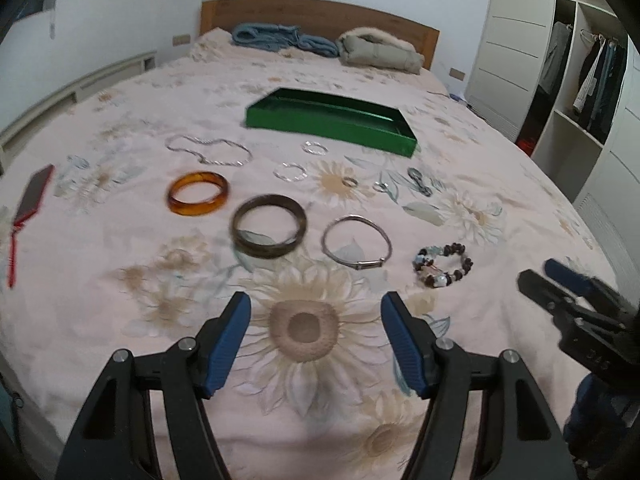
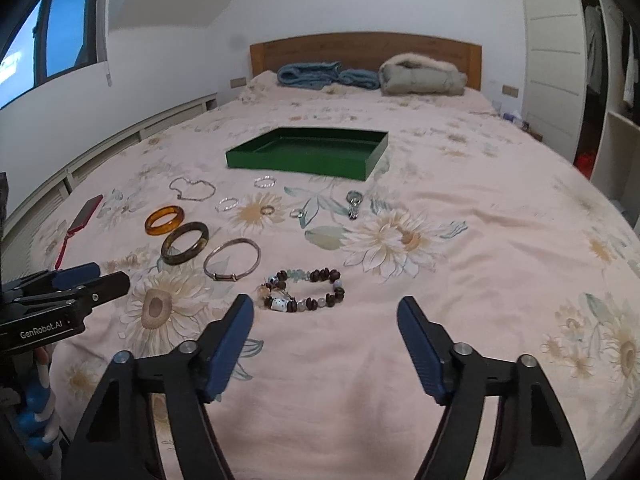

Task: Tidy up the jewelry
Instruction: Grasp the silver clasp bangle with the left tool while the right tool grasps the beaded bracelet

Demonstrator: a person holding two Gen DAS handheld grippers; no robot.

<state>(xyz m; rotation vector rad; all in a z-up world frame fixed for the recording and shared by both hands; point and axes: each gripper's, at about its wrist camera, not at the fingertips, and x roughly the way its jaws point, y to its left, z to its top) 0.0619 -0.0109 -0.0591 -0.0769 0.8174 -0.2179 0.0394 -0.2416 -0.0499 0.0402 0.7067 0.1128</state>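
Observation:
Jewelry lies spread on a floral bedspread in front of an empty green tray (image 1: 332, 122) (image 2: 308, 156). There is an amber bangle (image 1: 198, 193) (image 2: 164, 221), a dark bangle (image 1: 269, 225) (image 2: 185, 243), a silver bangle (image 1: 357, 242) (image 2: 232, 258), a beaded bracelet (image 1: 443, 265) (image 2: 304, 290), a silver chain (image 1: 208, 150) (image 2: 192, 189), small rings and clear bracelets (image 1: 291, 171) (image 2: 227, 204). My left gripper (image 1: 316, 306) is open and empty, just short of the dark bangle. My right gripper (image 2: 326, 308) is open and empty, just short of the beaded bracelet.
A red hand mirror (image 1: 30, 204) (image 2: 80, 218) lies at the left. Folded blue and beige bedding (image 1: 320, 44) (image 2: 372, 74) sits by the wooden headboard. A wardrobe (image 1: 576, 80) stands at the right, a low cabinet along the left wall.

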